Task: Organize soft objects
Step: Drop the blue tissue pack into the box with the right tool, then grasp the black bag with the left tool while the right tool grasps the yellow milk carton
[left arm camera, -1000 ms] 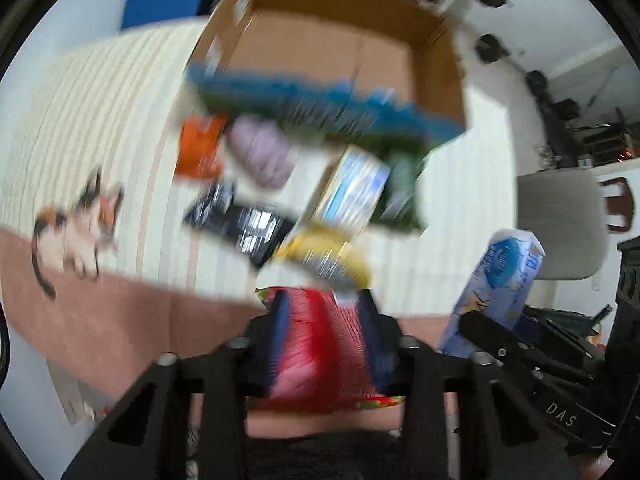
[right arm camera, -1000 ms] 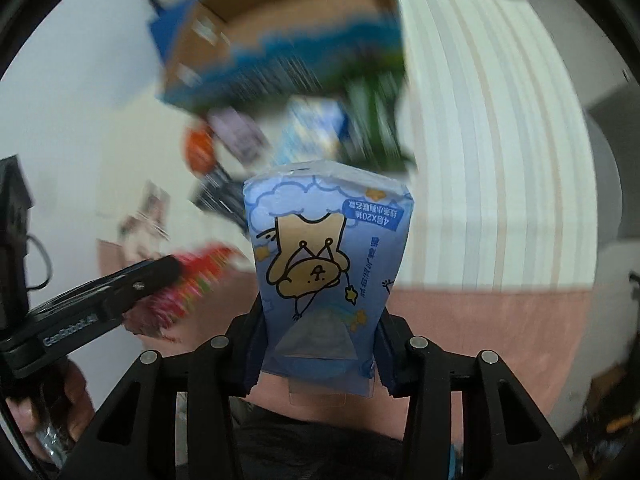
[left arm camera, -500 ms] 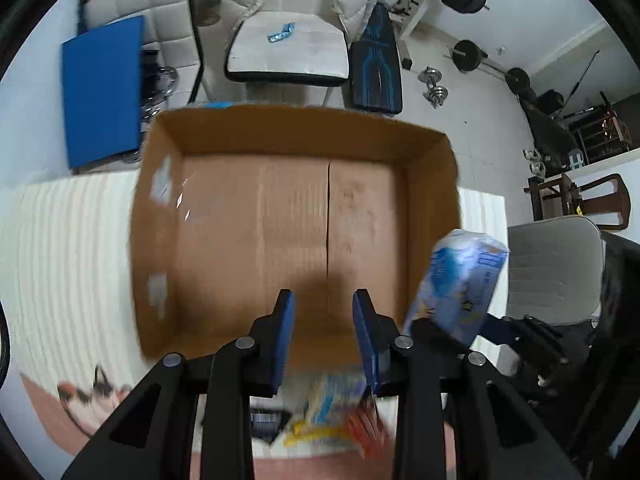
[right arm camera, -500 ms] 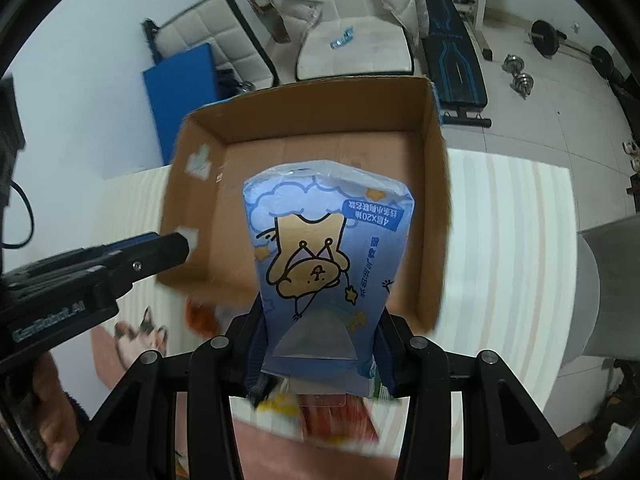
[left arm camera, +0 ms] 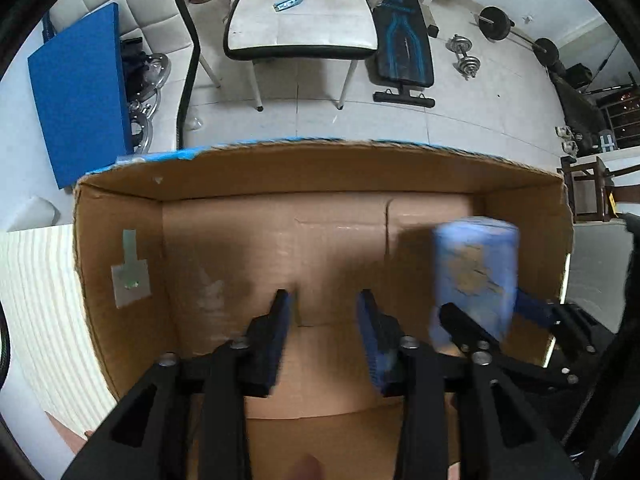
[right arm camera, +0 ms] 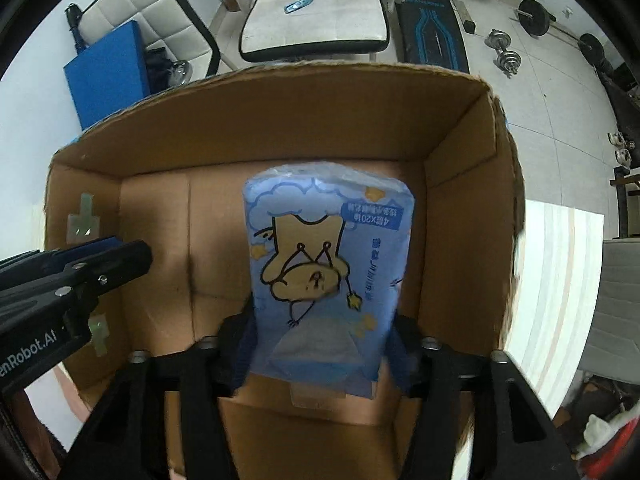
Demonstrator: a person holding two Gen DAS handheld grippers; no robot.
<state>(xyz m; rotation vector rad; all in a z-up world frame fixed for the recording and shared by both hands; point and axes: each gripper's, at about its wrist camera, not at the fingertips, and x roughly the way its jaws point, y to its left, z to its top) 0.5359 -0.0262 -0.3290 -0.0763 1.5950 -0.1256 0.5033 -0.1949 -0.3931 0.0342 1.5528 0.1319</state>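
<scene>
An open cardboard box [left arm camera: 320,176] fills both views, and its floor is bare. My left gripper [left arm camera: 324,300] points down into it, its jaws opening with nothing between them. It shows from the side as the left gripper [right arm camera: 120,256] in the right wrist view. My right gripper [right arm camera: 322,320] hangs over the box's right half with its jaws opening. A blue tissue pack [right arm camera: 328,248] with a cartoon bear stands between its pads, which have come off its sides. In the left wrist view that blue tissue pack [left arm camera: 474,264] is blurred beside the right gripper [left arm camera: 496,312].
The box rests on a white striped cloth [left arm camera: 36,300]. Beyond its far wall are a white chair [left arm camera: 300,20], a blue board [left arm camera: 80,92], a weight bench [left arm camera: 404,40] and dumbbells [left arm camera: 464,56] on the tiled floor.
Both grippers swept from above the pile of packets to over the box and came down into it. The red packet left the left jaws. The right jaws have widened around the blue pack.
</scene>
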